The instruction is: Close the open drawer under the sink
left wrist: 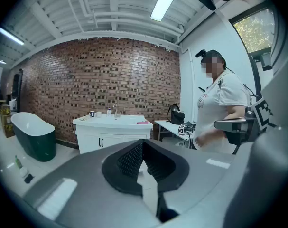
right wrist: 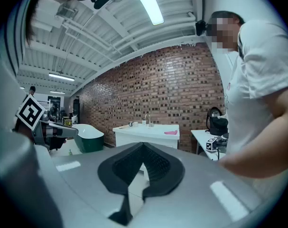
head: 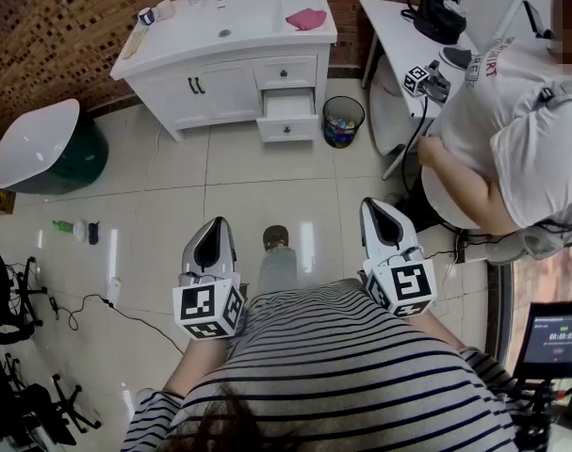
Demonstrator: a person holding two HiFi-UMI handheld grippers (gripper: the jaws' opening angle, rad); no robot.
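Tiled floor [head: 267, 172], open drawer [head: 287, 109]: head view only

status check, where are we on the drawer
Left gripper and right gripper shut, empty, far from the vanity. Drawer open, untouched. Waste bin stands just right of it.

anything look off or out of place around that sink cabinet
One drawer on the right side of the white vanity stands pulled out, its inside showing, while the drawer above it sits flush. A few small bottles also lie loose on the floor tiles beside the green tub. Nothing looks spilled or broken.
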